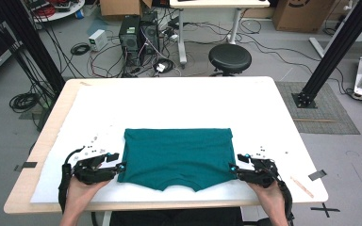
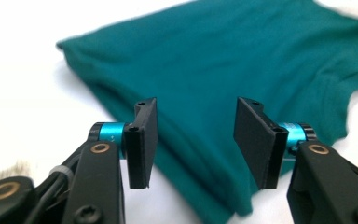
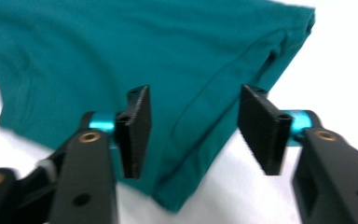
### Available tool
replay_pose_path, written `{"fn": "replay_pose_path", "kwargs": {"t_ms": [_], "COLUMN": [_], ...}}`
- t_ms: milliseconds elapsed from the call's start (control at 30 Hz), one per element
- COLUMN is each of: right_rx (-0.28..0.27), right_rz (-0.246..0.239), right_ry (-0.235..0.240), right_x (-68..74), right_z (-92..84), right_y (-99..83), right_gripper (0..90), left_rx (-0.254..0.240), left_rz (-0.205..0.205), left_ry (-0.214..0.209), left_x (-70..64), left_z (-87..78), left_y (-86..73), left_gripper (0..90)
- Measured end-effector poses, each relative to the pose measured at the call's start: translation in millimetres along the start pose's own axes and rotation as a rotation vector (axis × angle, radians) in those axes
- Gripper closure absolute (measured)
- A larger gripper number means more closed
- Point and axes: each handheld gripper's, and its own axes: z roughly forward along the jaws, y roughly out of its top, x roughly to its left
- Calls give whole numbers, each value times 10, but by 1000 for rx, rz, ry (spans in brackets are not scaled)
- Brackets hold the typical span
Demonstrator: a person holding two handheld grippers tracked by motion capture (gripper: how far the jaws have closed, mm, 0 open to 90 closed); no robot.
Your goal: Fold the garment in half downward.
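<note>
A teal folded garment [image 1: 176, 155] lies flat on the white-covered table [image 1: 179, 103], near its front edge. My left gripper [image 1: 120, 162] sits at the garment's near left corner, jaws open. In the left gripper view the jaws of this gripper [image 2: 196, 140] stand apart just above the cloth [image 2: 223, 70], with no pad pressing on it. My right gripper [image 1: 235, 162] is at the near right corner, also open. Through the right gripper view, its jaws [image 3: 193, 135] straddle the folded edge of the garment [image 3: 144, 51] without gripping it.
Beyond the table's far edge stand a black stool [image 1: 230, 57] and computer towers [image 1: 139, 35] among floor cables. A black frame post [image 1: 330, 52] rises at the right. Small specks lie on the white cover beside each gripper.
</note>
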Motion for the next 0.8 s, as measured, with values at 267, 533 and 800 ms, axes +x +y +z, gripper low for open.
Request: {"fn": "replay_pose_path", "kwargs": {"t_ms": [267, 533, 800], "right_rx": [1, 15, 6], "right_rz": [-15, -56, -17], "right_ry": [-4, 4, -60], "right_x": [42, 158, 1], "right_z": [175, 233, 287], "right_y": [166, 168, 247], "right_gripper": [362, 383, 349], "left_rx": [29, 39, 48], "left_rz": [37, 83, 54], "left_ry": [30, 41, 81], "left_x": [-43, -189, 7], "left_z": [105, 110, 170], "left_y": [71, 33, 211], "left_gripper": [482, 488, 437]}}
